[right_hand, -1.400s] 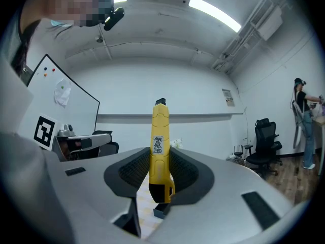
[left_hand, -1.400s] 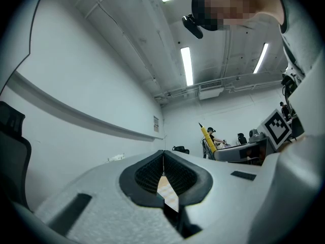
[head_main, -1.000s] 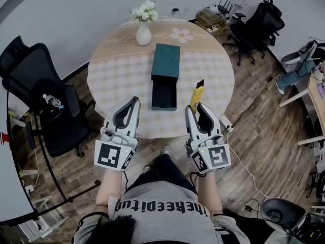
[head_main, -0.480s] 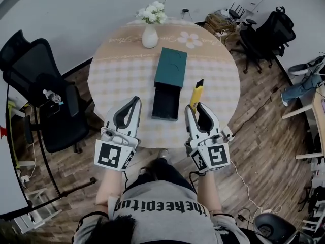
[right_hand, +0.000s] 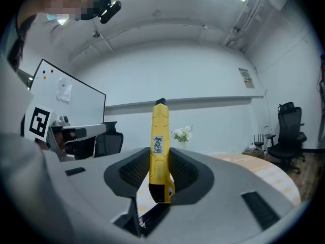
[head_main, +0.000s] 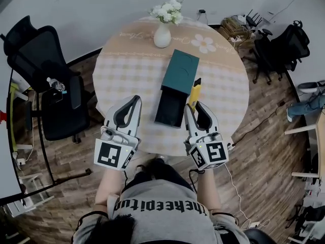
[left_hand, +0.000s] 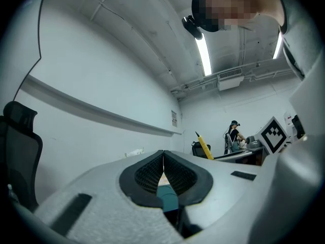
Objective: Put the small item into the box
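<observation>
While the right gripper clamps its fingers on the upright yellow cutter and the left gripper is closed and empty, transport seems underway; next, lower the cutter into the teal box, open on the surface.

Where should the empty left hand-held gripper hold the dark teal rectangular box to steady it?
Probably the left wall of its open tray, from above: a thin upright edge the jaws can straddle, leaving room for the yellow plastic utility knife in the right hand-held gripper.
</observation>
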The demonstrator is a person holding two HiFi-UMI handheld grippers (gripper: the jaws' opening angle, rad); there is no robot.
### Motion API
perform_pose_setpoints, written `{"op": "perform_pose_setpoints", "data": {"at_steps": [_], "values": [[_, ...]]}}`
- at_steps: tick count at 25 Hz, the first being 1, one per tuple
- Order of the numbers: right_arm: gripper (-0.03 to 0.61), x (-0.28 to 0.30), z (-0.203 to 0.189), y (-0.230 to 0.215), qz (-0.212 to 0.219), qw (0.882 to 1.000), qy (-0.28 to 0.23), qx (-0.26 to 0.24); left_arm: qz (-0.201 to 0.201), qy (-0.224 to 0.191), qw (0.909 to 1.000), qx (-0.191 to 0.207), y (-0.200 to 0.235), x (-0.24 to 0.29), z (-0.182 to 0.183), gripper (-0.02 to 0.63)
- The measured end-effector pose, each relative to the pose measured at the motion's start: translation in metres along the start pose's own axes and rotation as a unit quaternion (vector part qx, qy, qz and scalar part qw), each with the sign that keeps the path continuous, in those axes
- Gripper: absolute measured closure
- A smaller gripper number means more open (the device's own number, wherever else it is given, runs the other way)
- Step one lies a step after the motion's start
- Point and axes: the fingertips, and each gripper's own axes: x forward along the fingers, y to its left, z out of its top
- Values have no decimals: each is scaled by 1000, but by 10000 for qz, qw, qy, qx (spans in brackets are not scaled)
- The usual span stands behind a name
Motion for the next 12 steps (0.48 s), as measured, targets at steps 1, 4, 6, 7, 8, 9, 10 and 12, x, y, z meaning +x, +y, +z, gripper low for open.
{"op": "perform_pose_setpoints", "data": {"at_steps": [1, 4, 6, 7, 8, 9, 10, 12], "values": [[459, 5, -4, -1, 47, 10000, 52, 10, 42, 24, 10000, -5, 2, 1, -2, 597], [459, 17, -15, -3, 134, 9997, 191, 65, 139, 84, 9999, -19, 9, 5, -9, 597], [459, 24, -24, -4, 185, 9994, 293, 97, 192, 128, 9997, -35, 12, 8, -13, 597], [459, 27, -28, -5, 212, 9991, 349, 109, 216, 157, 9996, -46, 14, 9, -16, 597], [459, 30, -33, -6, 234, 9988, 408, 122, 237, 189, 9995, -60, 16, 10, -19, 597], [459, 33, -38, -6, 252, 9985, 467, 136, 253, 223, 9994, -74, 17, 11, -22, 597], [459, 36, -43, -7, 264, 9981, 526, 154, 266, 255, 9993, -87, 18, 12, -25, 597], [459, 40, -52, -9, 276, 9973, 645, 194, 282, 311, 9991, -103, 20, 15, -30, 597]]}}
